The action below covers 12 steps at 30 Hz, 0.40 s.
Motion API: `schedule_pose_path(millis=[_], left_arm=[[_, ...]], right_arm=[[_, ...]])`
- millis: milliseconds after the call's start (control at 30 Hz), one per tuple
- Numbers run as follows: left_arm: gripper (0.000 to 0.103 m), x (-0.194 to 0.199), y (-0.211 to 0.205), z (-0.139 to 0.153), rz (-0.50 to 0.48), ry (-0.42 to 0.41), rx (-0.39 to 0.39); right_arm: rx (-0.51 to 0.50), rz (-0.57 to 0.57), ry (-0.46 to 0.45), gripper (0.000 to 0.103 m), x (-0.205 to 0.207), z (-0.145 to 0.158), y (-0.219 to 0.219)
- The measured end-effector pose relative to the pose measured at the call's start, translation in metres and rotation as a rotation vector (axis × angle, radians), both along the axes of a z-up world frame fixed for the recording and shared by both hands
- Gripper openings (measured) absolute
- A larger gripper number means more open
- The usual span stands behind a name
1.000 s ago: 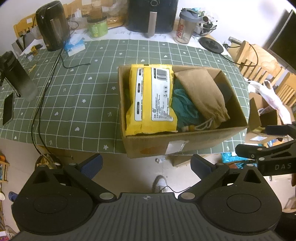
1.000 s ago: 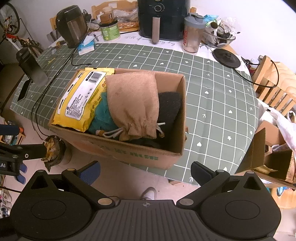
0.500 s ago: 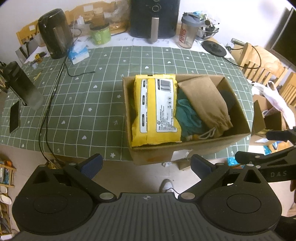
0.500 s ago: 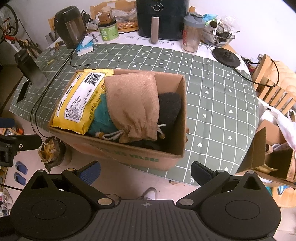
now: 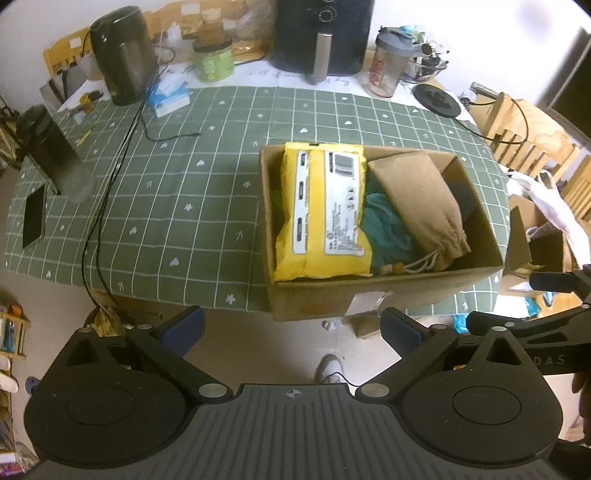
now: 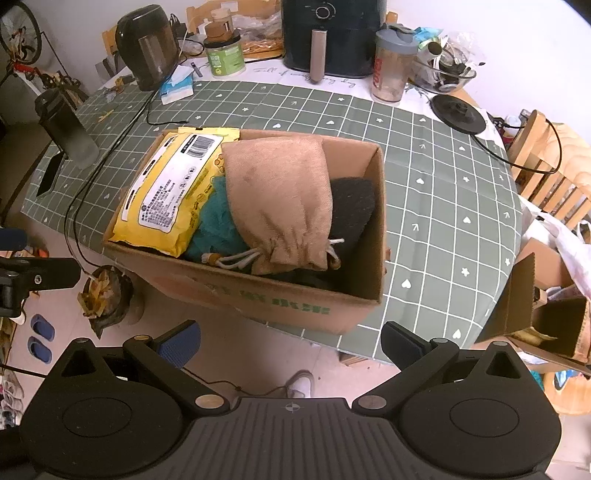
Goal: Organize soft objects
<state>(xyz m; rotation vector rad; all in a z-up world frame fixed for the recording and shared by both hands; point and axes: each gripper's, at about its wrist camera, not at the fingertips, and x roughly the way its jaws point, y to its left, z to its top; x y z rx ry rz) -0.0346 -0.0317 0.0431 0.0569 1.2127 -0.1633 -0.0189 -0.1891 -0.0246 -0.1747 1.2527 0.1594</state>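
Table (image 5: pixel 177 192); cardboard box (image 5: pixel 369 299); kettle (image 5: pixel 123 55)

The cardboard box (image 6: pixel 295 306) stands on the table (image 6: pixel 443 192) at its near edge, in the middle of the right wrist frame. Inside it, the wipes pack (image 6: pixel 173 192) lies at the left, the drawstring pouch (image 6: pixel 280 206) in the middle, over the towel (image 6: pixel 216 229), and a dark cloth (image 6: pixel 351 206) at the right. Behind the box, at the upper edge, stand the kettle (image 6: pixel 147 44), the jar (image 6: pixel 223 51), the air fryer (image 6: pixel 332 33) and the shaker bottle (image 6: pixel 391 66).
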Motion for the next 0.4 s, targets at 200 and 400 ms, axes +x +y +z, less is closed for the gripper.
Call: schedule_pose_path(millis=[200,400], left_arm=[[0.103,-0.003,0.009,-0.004,0.031,0.02,-0.017],[0.103,-0.005,0.012,-0.003,0.051,0.019,-0.032]], right_arm=[[-0.005,0.008,0.005,0.103,0.0,-0.001,0.004],[-0.007,0.014,0.006,0.103,-0.002,-0.001,0.005]])
